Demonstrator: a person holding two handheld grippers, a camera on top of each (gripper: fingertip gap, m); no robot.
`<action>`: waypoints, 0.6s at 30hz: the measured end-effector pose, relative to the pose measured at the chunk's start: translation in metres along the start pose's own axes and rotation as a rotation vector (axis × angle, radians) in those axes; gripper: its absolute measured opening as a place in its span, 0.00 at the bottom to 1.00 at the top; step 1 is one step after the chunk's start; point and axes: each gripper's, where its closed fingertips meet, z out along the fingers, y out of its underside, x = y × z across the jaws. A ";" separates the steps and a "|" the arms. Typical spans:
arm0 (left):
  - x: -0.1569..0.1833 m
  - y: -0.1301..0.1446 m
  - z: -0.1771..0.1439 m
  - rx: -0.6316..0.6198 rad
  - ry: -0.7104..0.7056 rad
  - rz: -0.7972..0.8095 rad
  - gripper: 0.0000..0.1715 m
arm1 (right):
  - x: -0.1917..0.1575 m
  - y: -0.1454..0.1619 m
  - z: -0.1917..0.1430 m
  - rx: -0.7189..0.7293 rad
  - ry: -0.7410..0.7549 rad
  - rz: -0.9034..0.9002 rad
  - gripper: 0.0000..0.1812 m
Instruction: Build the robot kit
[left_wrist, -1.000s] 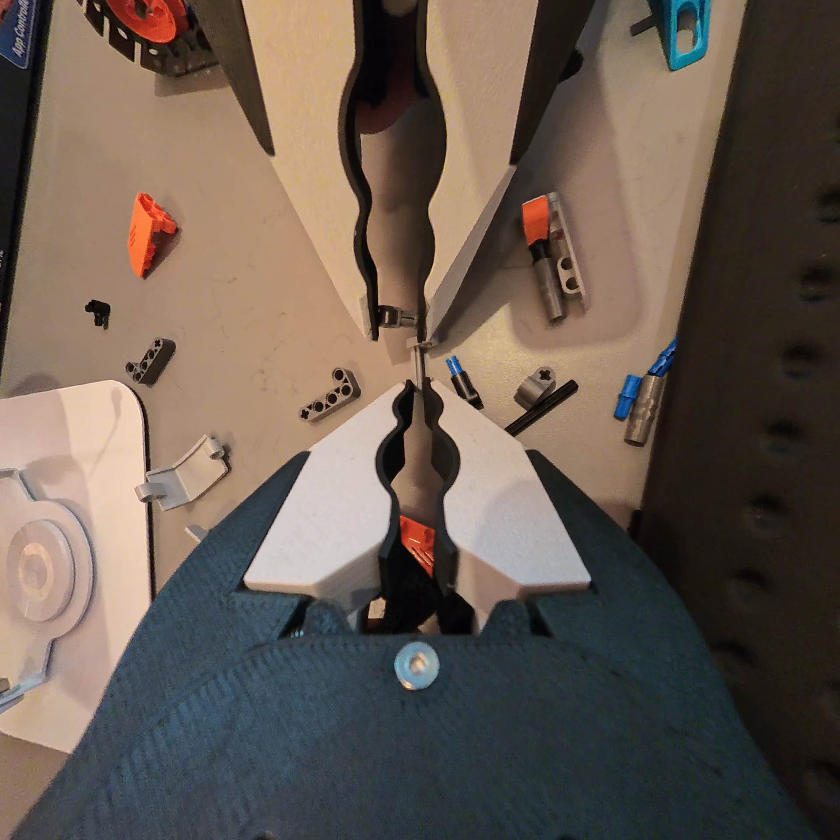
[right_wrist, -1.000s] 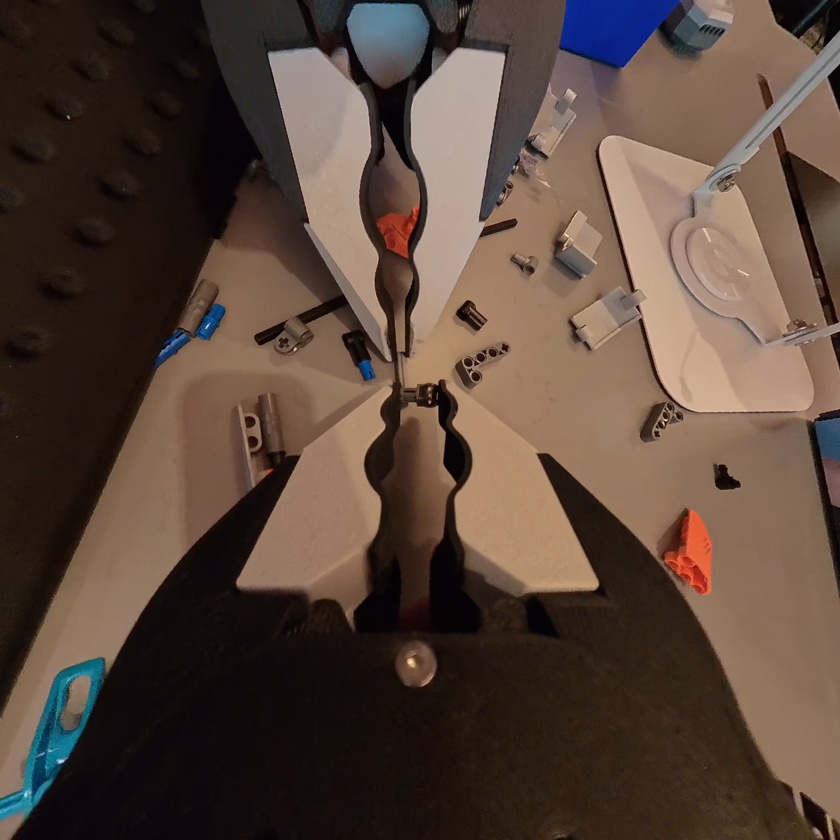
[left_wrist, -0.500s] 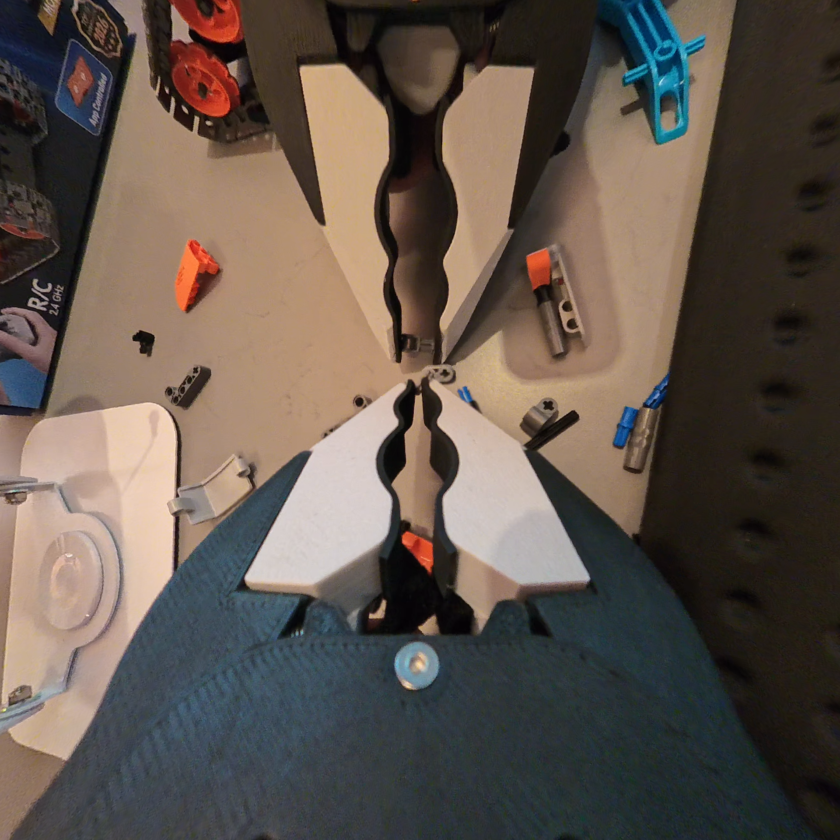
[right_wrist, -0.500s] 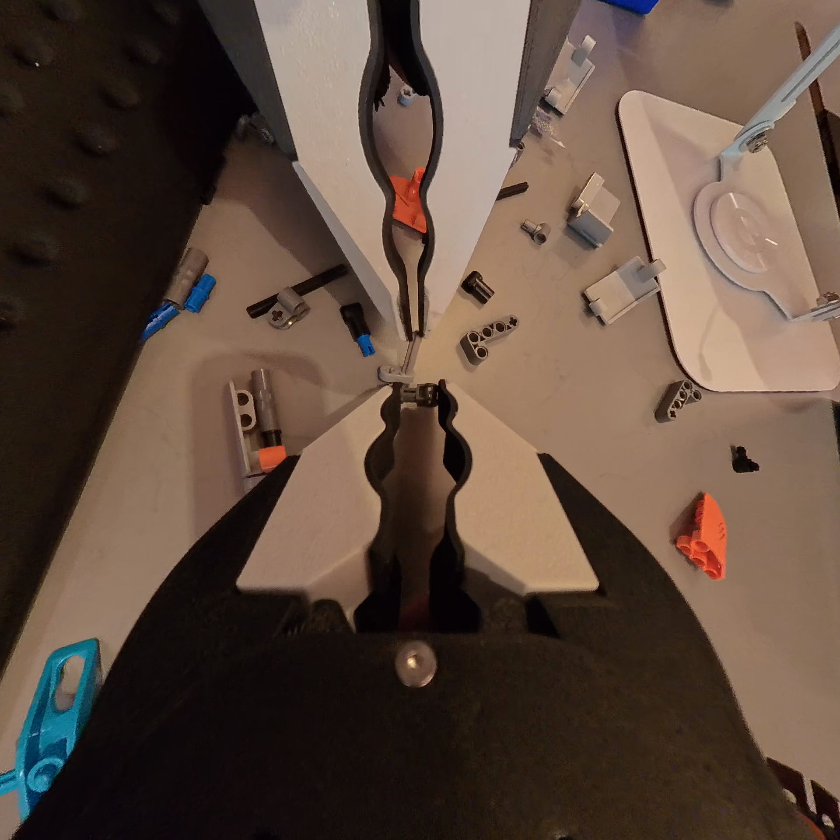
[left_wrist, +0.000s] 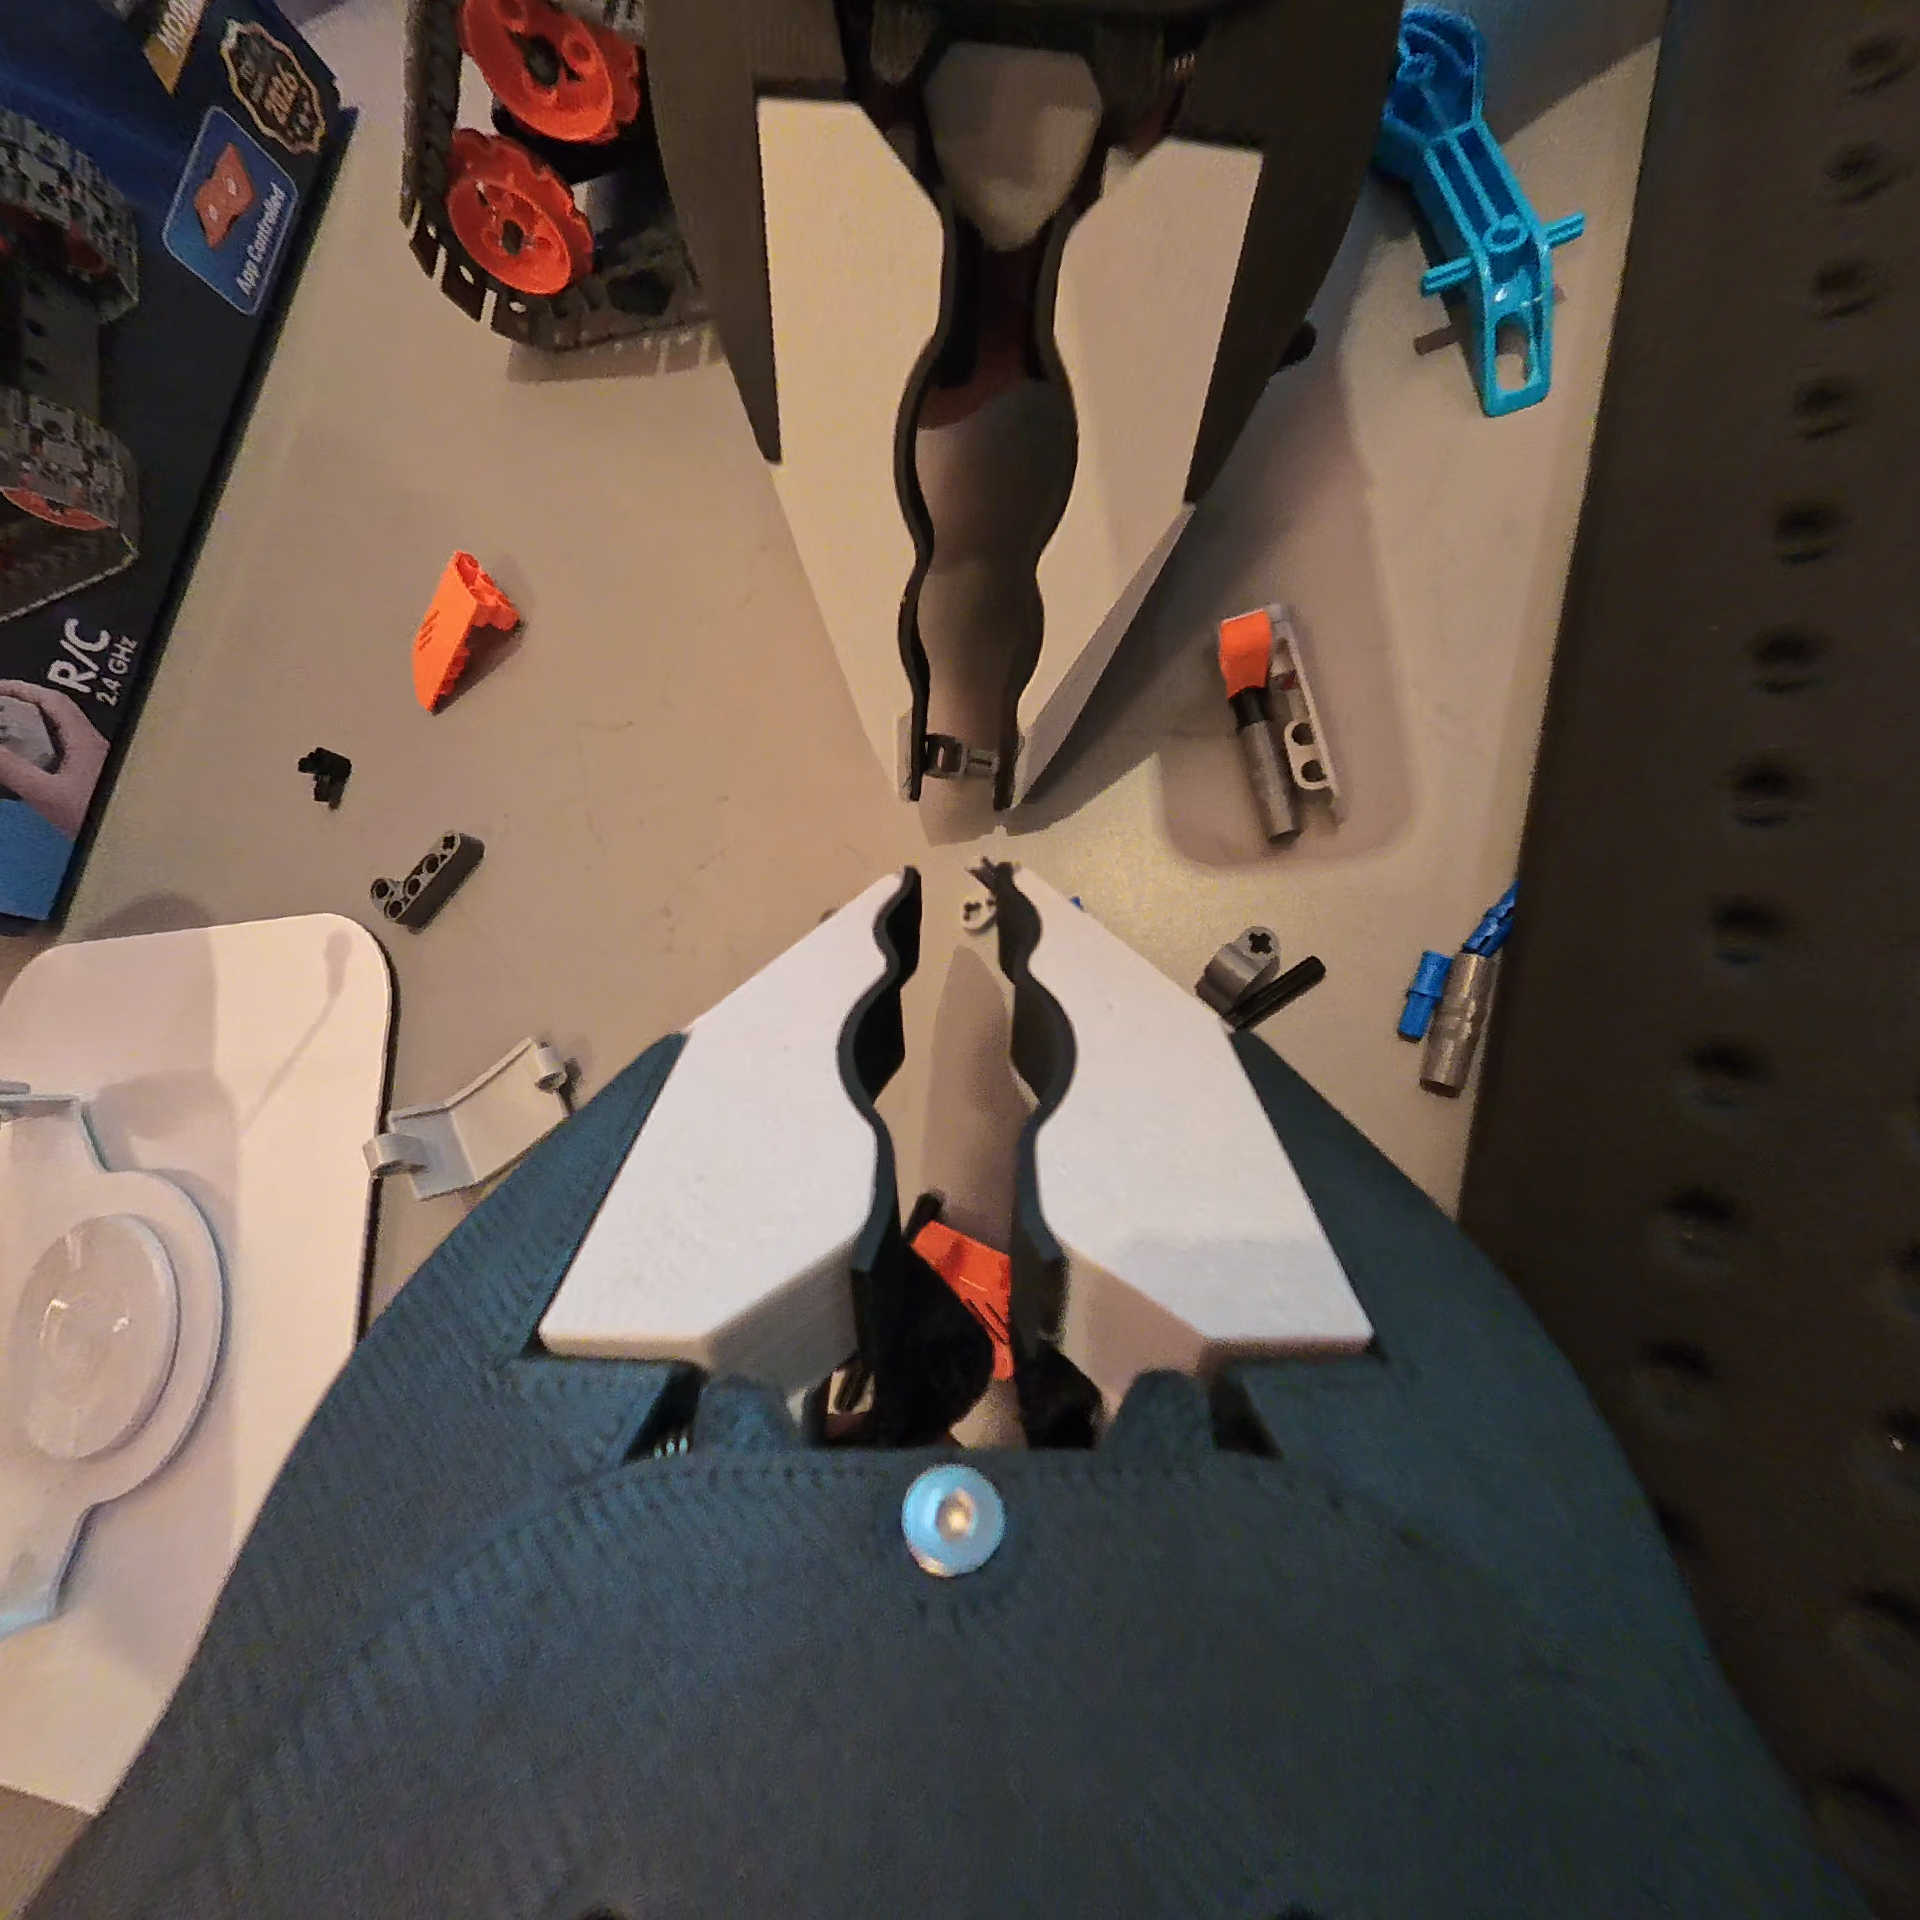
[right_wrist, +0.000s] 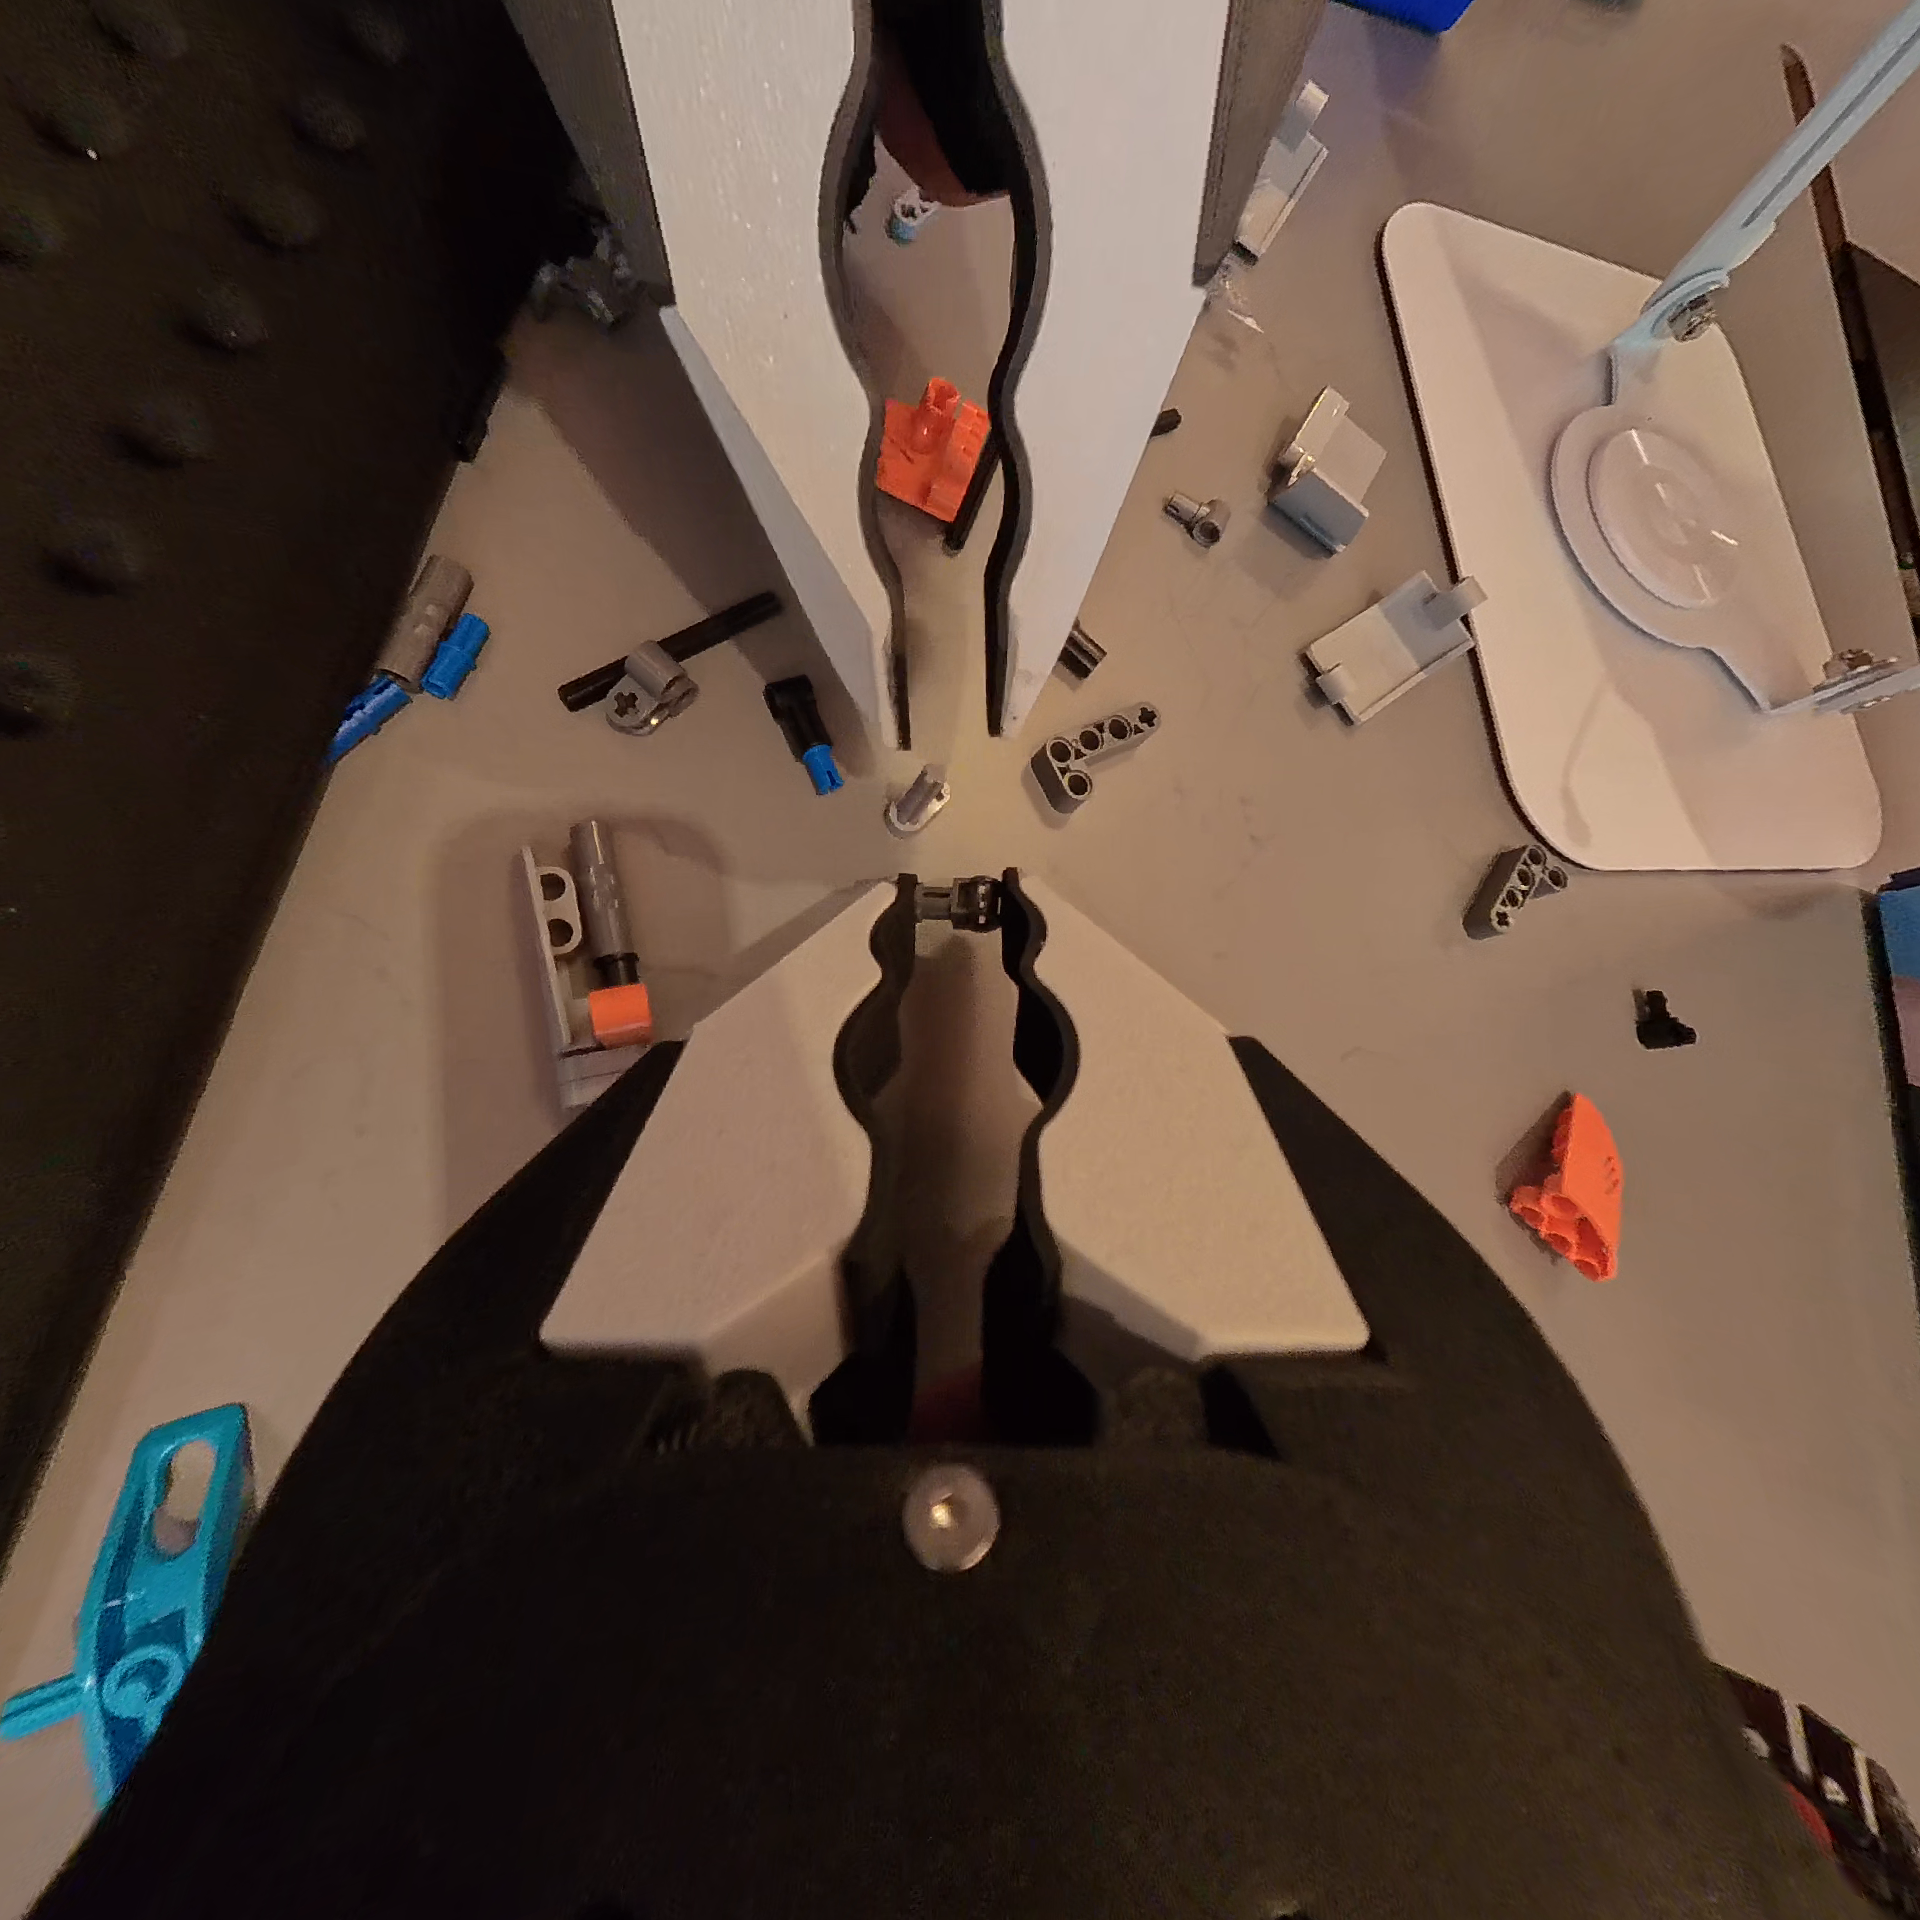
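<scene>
My left gripper (left_wrist: 961, 883) is open and holds nothing. A small light grey connector (left_wrist: 982, 914) lies loose on the table beside its right fingertip. In the right wrist view this connector (right_wrist: 916, 800) lies just in front of the left gripper (right_wrist: 948, 732), with no pad pressing on it. My right gripper (right_wrist: 951, 883) is shut on a small grey and black pin (right_wrist: 951, 902), held crosswise at the fingertips. The left wrist view shows the right gripper (left_wrist: 961, 774) opposite, tip to tip, with the pin (left_wrist: 961, 755) between its pads.
Loose parts lie around on the beige table: an orange wedge (left_wrist: 457, 634), a grey L-shaped beam (right_wrist: 1091, 748), a grey and orange assembly (left_wrist: 1268, 717) and a black axle with a grey connector (right_wrist: 644, 681). A white board with a lens (left_wrist: 156, 1247), a tracked vehicle (left_wrist: 520, 177) and a dark studded mat (left_wrist: 1766, 935) border the area. The grippers are tip to tip, or close to it.
My left gripper was shut on the light grey connector, has opened and let it go; it now lies on the table. The two grippers have drawn slightly apart. The right still grips its pin.
</scene>
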 end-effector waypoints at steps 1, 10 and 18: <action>0.001 0.002 0.001 -0.013 0.004 0.000 0.08 | -0.001 0.000 0.000 0.000 -0.004 0.002 0.07; 0.008 0.015 0.012 -0.086 0.044 0.007 0.08 | -0.005 -0.007 0.006 0.009 -0.015 0.024 0.07; 0.016 0.014 0.014 -0.086 0.072 -0.003 0.08 | -0.004 -0.004 0.010 -0.021 0.002 0.032 0.07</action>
